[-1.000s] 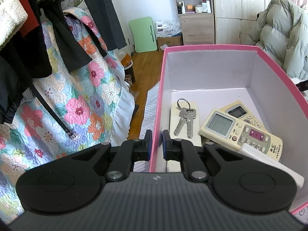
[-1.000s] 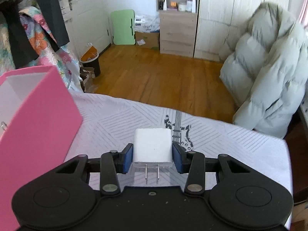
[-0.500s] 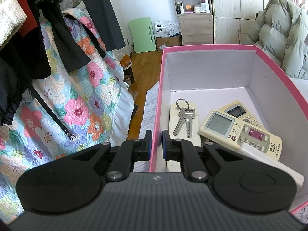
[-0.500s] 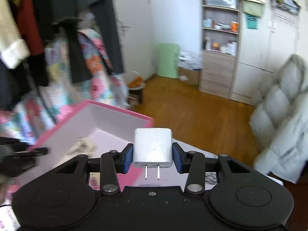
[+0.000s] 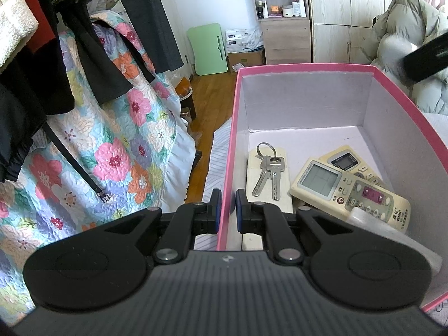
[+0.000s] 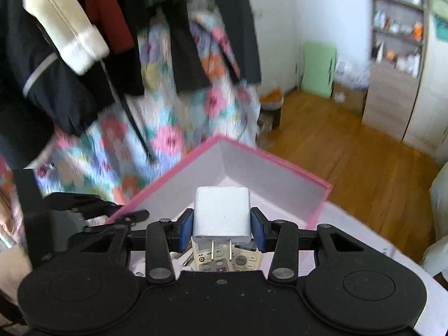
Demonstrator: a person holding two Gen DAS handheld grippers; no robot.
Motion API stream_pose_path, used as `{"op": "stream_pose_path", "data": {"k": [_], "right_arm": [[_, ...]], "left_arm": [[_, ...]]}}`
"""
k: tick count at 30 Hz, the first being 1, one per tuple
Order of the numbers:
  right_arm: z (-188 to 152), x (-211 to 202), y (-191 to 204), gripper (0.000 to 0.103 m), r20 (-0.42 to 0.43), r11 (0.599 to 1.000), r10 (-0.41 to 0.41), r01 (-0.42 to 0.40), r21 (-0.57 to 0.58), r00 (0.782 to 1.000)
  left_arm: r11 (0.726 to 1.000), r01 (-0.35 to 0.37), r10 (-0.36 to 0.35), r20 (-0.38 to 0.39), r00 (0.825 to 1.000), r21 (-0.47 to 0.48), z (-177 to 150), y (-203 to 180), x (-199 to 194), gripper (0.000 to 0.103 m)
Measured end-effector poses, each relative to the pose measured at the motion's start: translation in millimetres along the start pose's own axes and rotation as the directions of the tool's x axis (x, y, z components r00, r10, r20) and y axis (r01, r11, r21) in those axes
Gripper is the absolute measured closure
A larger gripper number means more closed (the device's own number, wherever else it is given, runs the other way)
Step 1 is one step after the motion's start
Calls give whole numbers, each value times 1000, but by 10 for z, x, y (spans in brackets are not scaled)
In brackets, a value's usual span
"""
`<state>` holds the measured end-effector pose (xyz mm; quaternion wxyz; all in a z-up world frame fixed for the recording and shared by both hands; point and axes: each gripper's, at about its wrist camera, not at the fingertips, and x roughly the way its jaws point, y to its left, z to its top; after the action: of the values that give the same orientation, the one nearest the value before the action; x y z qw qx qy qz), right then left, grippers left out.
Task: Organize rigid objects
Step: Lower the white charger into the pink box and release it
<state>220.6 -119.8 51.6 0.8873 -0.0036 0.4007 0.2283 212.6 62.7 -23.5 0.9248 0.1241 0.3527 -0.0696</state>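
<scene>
A pink box [image 5: 305, 68] with a pale inside holds a pair of keys [image 5: 267, 173], two cream remote controls [image 5: 350, 193] and a white object [image 5: 392, 238] at its near right. My left gripper [image 5: 227, 210] is shut on the box's left wall, one finger on each side of it. My right gripper [image 6: 222, 229] is shut on a white charger plug [image 6: 222, 214], prongs toward the camera, held above the box [image 6: 268, 162]. Remote buttons [image 6: 221, 260] show just under the plug. The left gripper [image 6: 92, 215] appears at the box's left edge in the right wrist view.
Dark clothes [image 5: 84, 42] hang over a floral quilt [image 5: 112, 154] to the left of the box. The box stands on a white patterned cover [image 6: 364, 224]. Beyond are a wooden floor [image 6: 350, 145], a shelf cabinet [image 5: 282, 14] and a puffy grey-green coat [image 5: 414, 28].
My right gripper has risen and swung left with the plug, from beside the box to above its open top. The left gripper and the box have stayed still.
</scene>
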Motion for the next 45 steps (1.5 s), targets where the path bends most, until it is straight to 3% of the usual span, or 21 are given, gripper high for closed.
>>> {"op": "stream_pose_path", "data": {"k": [3,7,11,16,19,24,32,38,45], "right_arm": [[201,459,-72,55,-128,998,38,-32,46,991],[310,1044,-154,55,-271,989,95,-60,136,958],[315,1406,-149,55,-318,993,16,22,114,948],[296,1753,-205,55,-387,986,-59,114,120,920],[255,1816,-208,53,-408,989,-64,112,96,911],[295,1497,-185,50,-337,991,-39,81,110,941],[275,398,-37,49,-127,997,4,6,83,992],[56,-164,104,49,0,999,-9,9,33,1000],[-181,-628,304,47,134,996,-82,85,-20,988]], "left_arm": [[1000,0,0,2,1000,-1,-3,6,4,94],[1000,5,-5,7,1000,-5,-3,10,19,94],[1000,9,-9,9,1000,-6,-18,15,21,94],[1000,19,-19,10,1000,-9,-28,16,13,94],[1000,20,-20,11,1000,-14,-33,17,9,94],[1000,23,-23,7,1000,-10,-31,22,17,94],[1000,3,-3,7,1000,18,-24,32,-64,90],[998,-38,36,60,998,46,48,-38,-346,90],[998,-55,51,106,993,31,82,-67,-729,90]]}}
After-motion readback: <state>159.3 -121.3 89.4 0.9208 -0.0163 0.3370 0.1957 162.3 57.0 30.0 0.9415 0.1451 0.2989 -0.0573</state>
